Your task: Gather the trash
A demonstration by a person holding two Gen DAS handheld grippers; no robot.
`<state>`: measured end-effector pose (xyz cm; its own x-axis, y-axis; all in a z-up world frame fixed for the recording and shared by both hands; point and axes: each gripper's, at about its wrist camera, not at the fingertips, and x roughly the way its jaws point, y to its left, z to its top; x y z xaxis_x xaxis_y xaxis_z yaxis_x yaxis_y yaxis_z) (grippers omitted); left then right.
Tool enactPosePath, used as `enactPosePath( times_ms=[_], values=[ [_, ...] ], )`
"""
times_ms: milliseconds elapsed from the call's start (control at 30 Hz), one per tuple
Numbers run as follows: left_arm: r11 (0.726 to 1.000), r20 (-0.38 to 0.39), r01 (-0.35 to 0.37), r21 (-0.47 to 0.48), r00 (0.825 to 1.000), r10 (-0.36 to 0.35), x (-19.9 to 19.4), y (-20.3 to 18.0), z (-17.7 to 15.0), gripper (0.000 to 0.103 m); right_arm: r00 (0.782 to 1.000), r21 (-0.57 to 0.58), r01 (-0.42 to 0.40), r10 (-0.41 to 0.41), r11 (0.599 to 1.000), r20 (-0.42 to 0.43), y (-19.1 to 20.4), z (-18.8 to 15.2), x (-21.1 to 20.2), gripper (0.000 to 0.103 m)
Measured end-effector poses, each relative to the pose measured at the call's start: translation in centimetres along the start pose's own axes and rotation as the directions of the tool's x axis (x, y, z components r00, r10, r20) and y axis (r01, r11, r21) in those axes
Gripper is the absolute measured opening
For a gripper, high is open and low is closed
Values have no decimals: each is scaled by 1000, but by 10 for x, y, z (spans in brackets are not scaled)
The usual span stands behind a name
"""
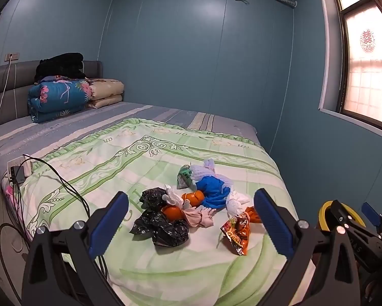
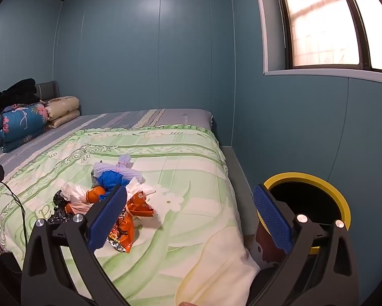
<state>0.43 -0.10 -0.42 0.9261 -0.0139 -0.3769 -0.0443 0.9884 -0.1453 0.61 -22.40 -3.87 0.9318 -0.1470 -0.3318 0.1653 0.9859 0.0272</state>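
A heap of trash lies on the green quilt (image 1: 145, 163): a crumpled black plastic bag (image 1: 162, 225), orange peel (image 1: 194, 197), a blue bag (image 1: 212, 191), white tissues (image 1: 235, 204), a green wrapper (image 1: 184, 177) and an orange snack wrapper (image 1: 238, 230). My left gripper (image 1: 191, 221) is open and empty, just short of the heap. My right gripper (image 2: 191, 216) is open and empty, right of the heap (image 2: 109, 191), with the orange wrapper (image 2: 124, 227) by its left finger. A yellow-rimmed bin (image 2: 343, 199) stands on the floor beside the bed; it also shows in the left wrist view (image 1: 323, 211).
Folded quilts (image 1: 61, 97) and dark clothes (image 1: 61, 65) are stacked at the headboard. A power strip with cables (image 1: 20, 169) lies at the bed's left edge. The right gripper's body (image 1: 364, 232) is at the right. Blue walls and a window (image 2: 326, 20) bound the bed.
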Motion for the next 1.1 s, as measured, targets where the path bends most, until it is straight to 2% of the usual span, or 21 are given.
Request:
enactPosePath(
  times_ms=[1100],
  values=[
    [1000,-3,5,8,1000,-5,-3,1,0,95,1000,-4,3,-3,1000,0,3,-2,0,95]
  ],
)
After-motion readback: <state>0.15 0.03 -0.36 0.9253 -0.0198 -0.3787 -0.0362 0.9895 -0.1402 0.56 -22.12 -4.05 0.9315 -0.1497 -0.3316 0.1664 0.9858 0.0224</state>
